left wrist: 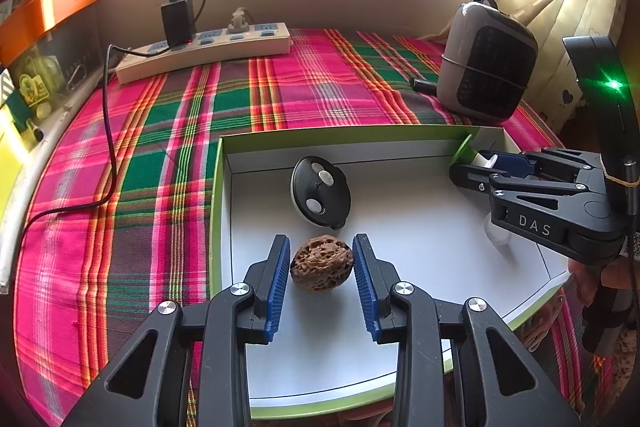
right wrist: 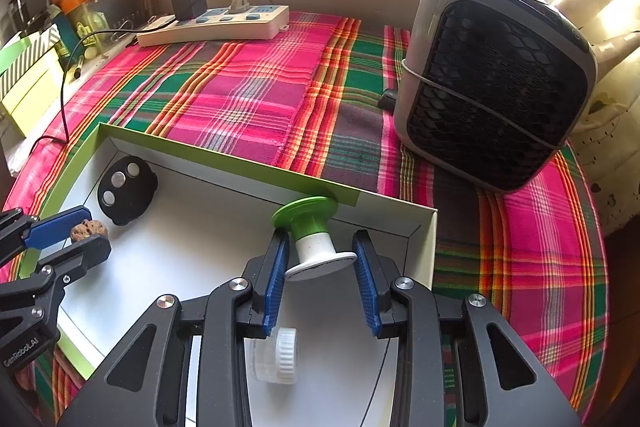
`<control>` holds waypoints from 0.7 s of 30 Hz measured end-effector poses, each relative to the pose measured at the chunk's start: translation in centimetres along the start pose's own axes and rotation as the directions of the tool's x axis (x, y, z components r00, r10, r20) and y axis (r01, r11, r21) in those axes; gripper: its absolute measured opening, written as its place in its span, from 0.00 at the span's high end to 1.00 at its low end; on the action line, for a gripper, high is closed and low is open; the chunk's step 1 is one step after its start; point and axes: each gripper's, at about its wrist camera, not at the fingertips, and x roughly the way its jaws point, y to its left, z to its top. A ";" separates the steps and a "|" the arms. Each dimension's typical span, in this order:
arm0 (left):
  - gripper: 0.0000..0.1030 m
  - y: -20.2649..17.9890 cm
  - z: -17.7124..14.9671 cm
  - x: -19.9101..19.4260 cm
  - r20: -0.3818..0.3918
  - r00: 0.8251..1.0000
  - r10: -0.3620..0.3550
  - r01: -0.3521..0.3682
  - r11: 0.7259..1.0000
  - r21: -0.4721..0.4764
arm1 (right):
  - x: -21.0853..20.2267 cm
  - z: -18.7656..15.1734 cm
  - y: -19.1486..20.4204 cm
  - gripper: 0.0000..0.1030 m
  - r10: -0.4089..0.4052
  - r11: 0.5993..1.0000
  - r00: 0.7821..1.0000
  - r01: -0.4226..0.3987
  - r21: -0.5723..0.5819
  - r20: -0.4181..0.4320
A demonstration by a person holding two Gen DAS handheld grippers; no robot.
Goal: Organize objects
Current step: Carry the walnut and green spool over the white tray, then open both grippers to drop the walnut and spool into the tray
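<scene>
A shallow white box with green rim (left wrist: 218, 195) (right wrist: 224, 157) lies on the plaid cloth. In it, a brown walnut (left wrist: 322, 263) (right wrist: 89, 229) sits between the open jaws of my left gripper (left wrist: 321, 259) (right wrist: 68, 233), with small gaps on both sides. A black round disc with metal studs (left wrist: 321, 195) (right wrist: 126, 189) lies just beyond it. My right gripper (right wrist: 320, 255) (left wrist: 466, 169) is open around a green-and-white spool (right wrist: 310, 235) lying tilted at the box's far right corner. A small clear bottle with a white cap (right wrist: 278, 355) lies under the right gripper.
A grey fan heater (left wrist: 486, 63) (right wrist: 496, 79) stands behind the box at the right. A white power strip with a black adapter (left wrist: 208, 49) (right wrist: 216, 23) lies by the back wall, its cable (left wrist: 106, 131) trailing left. Shelves and boxes (right wrist: 28, 83) stand at the left.
</scene>
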 end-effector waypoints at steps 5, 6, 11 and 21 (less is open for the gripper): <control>0.70 -0.1 0.0 0.0 0.000 1.000 0.000 0.000 1.000 0.001 | 0.0 0.0 0.0 0.64 0.001 1.000 1.000 -0.001 0.002 0.001; 0.70 -0.1 0.0 0.0 0.000 1.000 0.000 0.000 1.000 0.001 | 0.0 0.0 0.0 0.62 0.006 1.000 1.000 -0.006 0.003 0.002; 0.68 0.0 -0.1 -0.1 0.002 1.000 0.006 -0.006 1.000 0.001 | 0.1 0.1 0.1 0.59 0.006 1.000 1.000 -0.006 0.004 0.002; 0.65 -0.2 0.0 -0.7 0.018 1.000 0.016 -0.016 1.000 0.016 | -0.5 -0.1 -0.2 0.54 0.005 1.000 1.000 -0.005 0.024 0.019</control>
